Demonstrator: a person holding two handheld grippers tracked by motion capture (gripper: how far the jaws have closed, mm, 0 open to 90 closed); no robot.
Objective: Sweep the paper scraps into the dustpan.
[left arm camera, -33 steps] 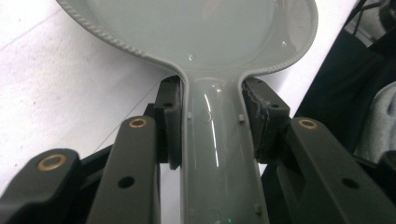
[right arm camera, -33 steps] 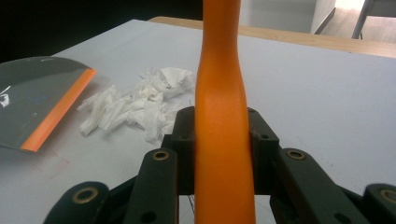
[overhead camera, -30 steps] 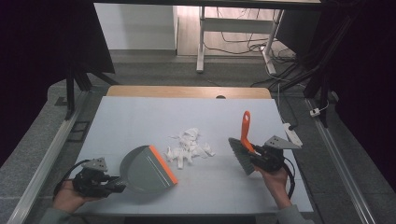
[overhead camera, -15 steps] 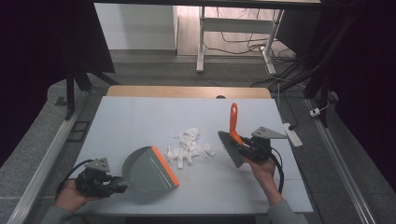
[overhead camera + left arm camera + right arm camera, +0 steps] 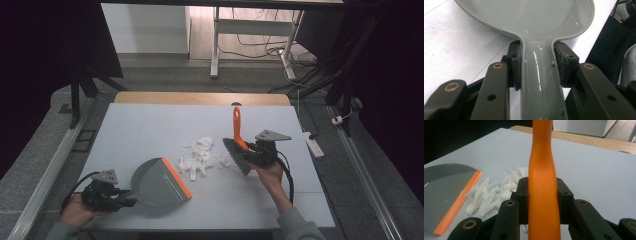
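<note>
High view, dustpan: near left on table, orange lip facing paper scraps, ready to receive them.
High view, brush: just right of scraps, bristles down for sweeping left.
Left gripper view, left gripper: clamped on grey dustpan handle, steadying pan flat.
Right gripper view, right gripper: clamped on orange brush handle; scraps between brush and pan.

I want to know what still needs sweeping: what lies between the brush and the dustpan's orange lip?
White paper scraps lie between the brush and the dustpan, seen in the high view and the right gripper view.
</note>
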